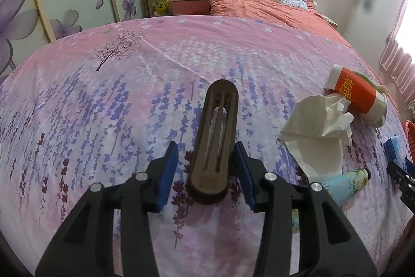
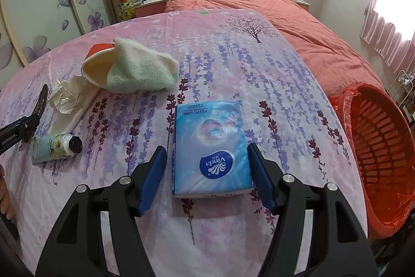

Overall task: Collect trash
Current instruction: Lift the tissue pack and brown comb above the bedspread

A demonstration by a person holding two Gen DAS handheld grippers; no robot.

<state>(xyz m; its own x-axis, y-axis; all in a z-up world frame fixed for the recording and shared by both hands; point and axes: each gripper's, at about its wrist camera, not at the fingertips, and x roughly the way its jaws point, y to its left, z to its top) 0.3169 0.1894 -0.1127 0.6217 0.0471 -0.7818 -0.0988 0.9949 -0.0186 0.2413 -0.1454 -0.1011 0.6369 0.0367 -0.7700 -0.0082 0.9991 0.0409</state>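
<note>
A brown slotted wooden piece lies flat on the pink flowered bedspread. My left gripper straddles its near end, open, with a gap at each blue pad. In the right wrist view a blue Vinda tissue pack lies between the pads of my right gripper, which is open; the left pad stands clear and the right pad is very near the pack's edge. A crumpled tissue and an orange and white paper cup lie to the right of the wooden piece.
A pale towel drapes over the cup's mouth. A hand-cream tube lies near the tissue. An orange bin with a red liner stands off the bed's right edge. Pillows and a salmon duvet lie beyond.
</note>
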